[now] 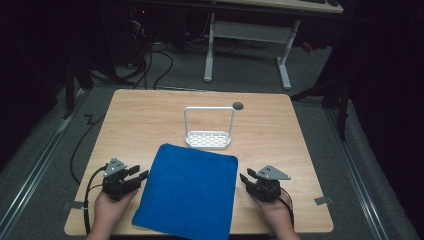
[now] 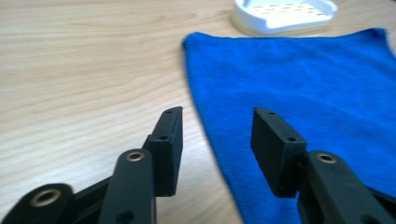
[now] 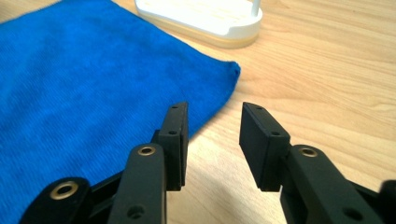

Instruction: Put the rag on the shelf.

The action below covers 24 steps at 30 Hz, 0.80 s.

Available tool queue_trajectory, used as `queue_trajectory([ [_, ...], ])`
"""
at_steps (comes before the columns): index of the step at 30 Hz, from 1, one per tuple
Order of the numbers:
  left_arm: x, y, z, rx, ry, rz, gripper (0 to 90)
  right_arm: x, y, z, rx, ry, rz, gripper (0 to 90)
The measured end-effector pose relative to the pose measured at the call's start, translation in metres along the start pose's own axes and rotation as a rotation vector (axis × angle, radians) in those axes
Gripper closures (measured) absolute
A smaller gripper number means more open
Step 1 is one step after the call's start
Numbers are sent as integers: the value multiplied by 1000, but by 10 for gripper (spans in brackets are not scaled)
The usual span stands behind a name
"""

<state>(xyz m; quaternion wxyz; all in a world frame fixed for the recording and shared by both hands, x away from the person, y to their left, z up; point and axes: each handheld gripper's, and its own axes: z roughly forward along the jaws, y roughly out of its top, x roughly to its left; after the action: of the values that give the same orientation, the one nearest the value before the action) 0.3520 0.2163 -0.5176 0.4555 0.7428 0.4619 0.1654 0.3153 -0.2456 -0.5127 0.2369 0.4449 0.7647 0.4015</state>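
**Two open grippers flank a flat blue cloth**

The blue cloth (image 1: 189, 192) lies spread flat on the wooden table (image 1: 150, 115), slightly skewed, its near edge reaching the table's front edge. Its far edge stops just short of the white rack (image 1: 208, 137), a slotted tray with a tall wire handle that stands near the middle of the table.

The left gripper (image 1: 136, 175) sits just beside the cloth's left edge, jaws parted with nothing between them. In the left gripper view that edge runs up between the two jaws — one jaw over bare wood, the other over blue fabric — and the pads press on nothing. The right gripper (image 1: 246, 176) sits just off the cloth's right edge, also open and empty; in the right gripper view the cloth's far right corner (image 3: 231, 70) lies ahead of the jaws, with bare wood under and to the right of them.

Bare table runs along both sides of the cloth and broadly behind the rack, where a small dark round hole (image 1: 238, 105) sits near the far edge.
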Motion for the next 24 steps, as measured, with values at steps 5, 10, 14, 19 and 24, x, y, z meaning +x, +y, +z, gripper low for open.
queue_trajectory([
  [5, -1, 0, 6, 10, -1, -9, 521, 2, -3, 4, 32, -4, -20, 639],
  [10, -4, -1, 10, 22, 18, 26, 506, 7, 0, 6, 28, -7, -55, 632],
  [14, -4, -1, 10, 28, 28, 33, 502, 7, 0, 7, 25, -2, -56, 631],
  [19, -6, -1, 9, 35, 15, 36, 527, 11, 3, 7, 10, 22, -58, 632],
  [24, -19, 2, 8, 92, -101, 64, 698, 37, 8, 9, 15, 135, -108, 674],
])
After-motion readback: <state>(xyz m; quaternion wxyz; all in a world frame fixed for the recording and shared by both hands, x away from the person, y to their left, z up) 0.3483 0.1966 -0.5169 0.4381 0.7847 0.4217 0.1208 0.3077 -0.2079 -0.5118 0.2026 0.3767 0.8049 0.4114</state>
